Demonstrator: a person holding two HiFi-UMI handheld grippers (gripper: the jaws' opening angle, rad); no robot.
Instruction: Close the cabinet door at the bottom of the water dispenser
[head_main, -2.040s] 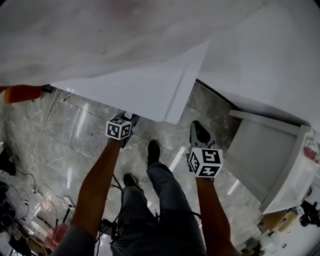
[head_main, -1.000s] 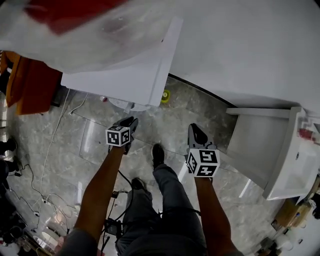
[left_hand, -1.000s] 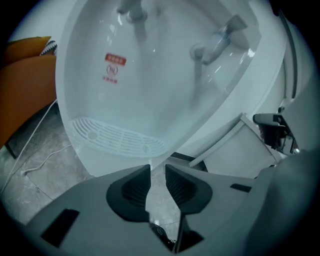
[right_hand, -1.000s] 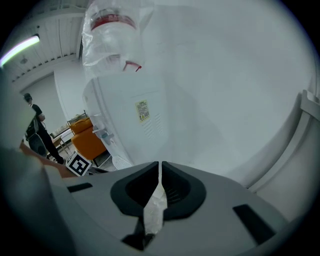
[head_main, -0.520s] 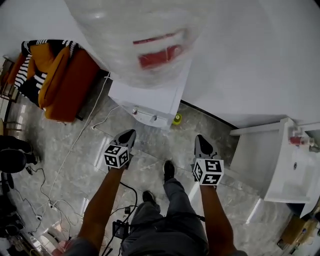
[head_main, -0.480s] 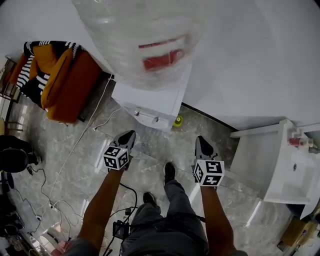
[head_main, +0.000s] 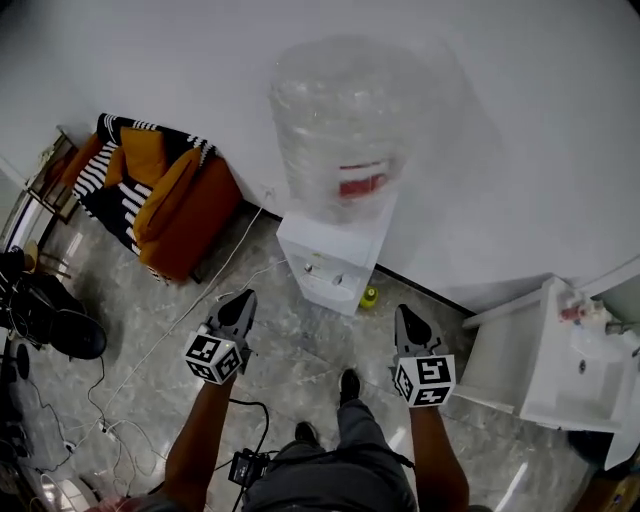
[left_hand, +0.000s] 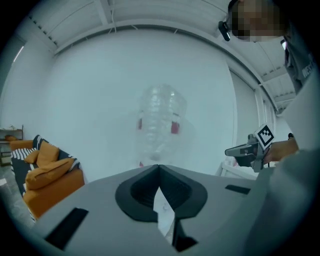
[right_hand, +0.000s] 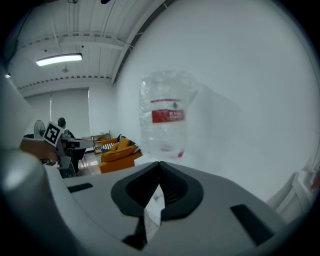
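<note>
Left gripper (head_main: 243, 298): jaws have just been closing and now meet tip to tip, with nothing between them. Right gripper (head_main: 405, 313): jaws together, also empty. Both are held short of the water dispenser (head_main: 335, 255), touching nothing.

The cabinet door (head_main: 322, 296) is at the dispenser's foot, steeply foreshortened. No panel swings out from the body now, whereas two seconds ago a white panel stood open at an angle. The head view has since pulled back from close over the unit to take in the whole dispenser. Judged: door shut, task likely done, person standing back.

A small yellow thing (head_main: 371, 296) lies on the floor just right of the dispenser's base. An orange sofa (head_main: 170, 200) is to its left and a white sink unit (head_main: 570, 370) well to its right.

The bottle (head_main: 340, 130) on top carries a red label (right_hand: 168, 116); its print is too blurred to read.
</note>
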